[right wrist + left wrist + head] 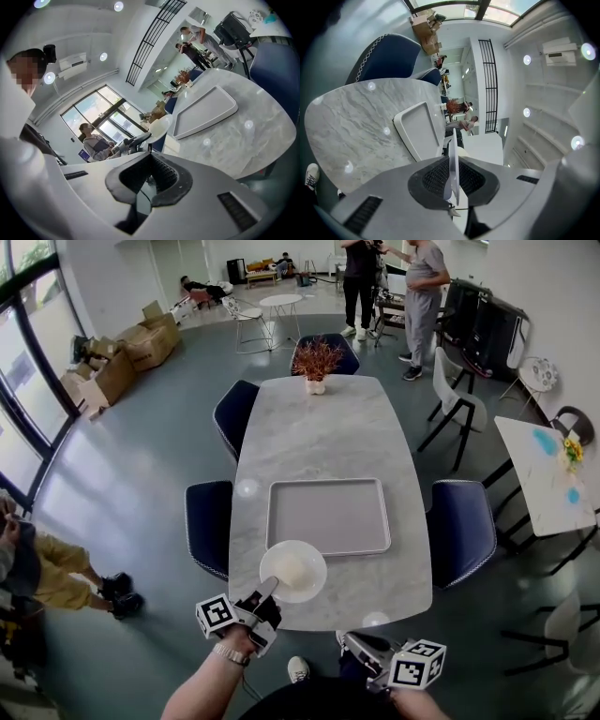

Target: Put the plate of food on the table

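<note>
Your right gripper [354,644] hangs nearest you, at 4 o'clock of the plate of food [293,570], its jaws closed on nothing and out of the way. Your left gripper [266,594] is clenched on the plate's near rim, an edge grip that lets the dish lie level. The plate is over the near end of the table [319,437], just off the 7 o'clock corner of the tray [328,515], above bare marble where it can land; touchdown I cannot confirm.

Bright, even light, round glints on the marble table [328,427], edges fisheye-bent.
</note>
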`<move>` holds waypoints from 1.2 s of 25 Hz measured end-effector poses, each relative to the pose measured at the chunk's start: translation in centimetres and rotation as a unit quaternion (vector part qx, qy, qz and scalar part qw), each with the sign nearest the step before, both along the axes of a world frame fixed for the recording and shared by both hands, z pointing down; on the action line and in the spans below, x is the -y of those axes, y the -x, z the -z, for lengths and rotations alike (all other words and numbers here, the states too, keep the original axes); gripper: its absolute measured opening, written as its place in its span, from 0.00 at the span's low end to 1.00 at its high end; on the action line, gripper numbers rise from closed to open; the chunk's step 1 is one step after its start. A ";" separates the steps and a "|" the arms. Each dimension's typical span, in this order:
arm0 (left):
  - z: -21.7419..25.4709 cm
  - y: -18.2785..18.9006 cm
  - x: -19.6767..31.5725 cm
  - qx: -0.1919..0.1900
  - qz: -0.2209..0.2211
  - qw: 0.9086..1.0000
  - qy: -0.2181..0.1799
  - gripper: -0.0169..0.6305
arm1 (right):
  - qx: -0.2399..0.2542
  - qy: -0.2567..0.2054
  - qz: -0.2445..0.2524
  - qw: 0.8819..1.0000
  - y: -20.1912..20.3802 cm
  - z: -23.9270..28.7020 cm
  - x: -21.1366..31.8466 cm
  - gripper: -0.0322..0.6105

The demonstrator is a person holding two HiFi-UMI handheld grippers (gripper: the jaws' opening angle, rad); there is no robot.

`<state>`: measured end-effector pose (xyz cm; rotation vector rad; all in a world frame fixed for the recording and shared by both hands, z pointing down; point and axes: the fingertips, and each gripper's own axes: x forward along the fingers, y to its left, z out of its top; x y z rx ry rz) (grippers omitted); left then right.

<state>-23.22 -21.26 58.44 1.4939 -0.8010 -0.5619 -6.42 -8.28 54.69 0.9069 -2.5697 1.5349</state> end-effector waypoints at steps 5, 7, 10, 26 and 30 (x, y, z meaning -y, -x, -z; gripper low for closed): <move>-1.9 -1.3 4.3 0.011 0.022 0.999 0.021 0.09 | -0.003 0.021 -0.008 1.000 -2.9 -1.1 2.1 0.07; -3.0 -2.1 6.1 0.013 0.032 0.999 0.033 0.09 | 0.003 0.031 -0.014 0.999 -4.2 -1.7 2.7 0.07; -5.0 -3.2 8.6 0.020 0.042 0.997 0.056 0.09 | 0.009 0.040 -0.026 0.999 -5.9 -2.5 3.6 0.07; -11.7 -7.0 18.2 0.058 0.067 0.989 0.120 0.09 | 0.024 0.085 -0.089 0.992 -12.1 -5.6 6.1 0.07; -12.9 -7.2 19.4 0.066 0.077 0.986 0.133 0.09 | 0.026 0.092 -0.095 0.991 -12.8 -6.4 6.6 0.07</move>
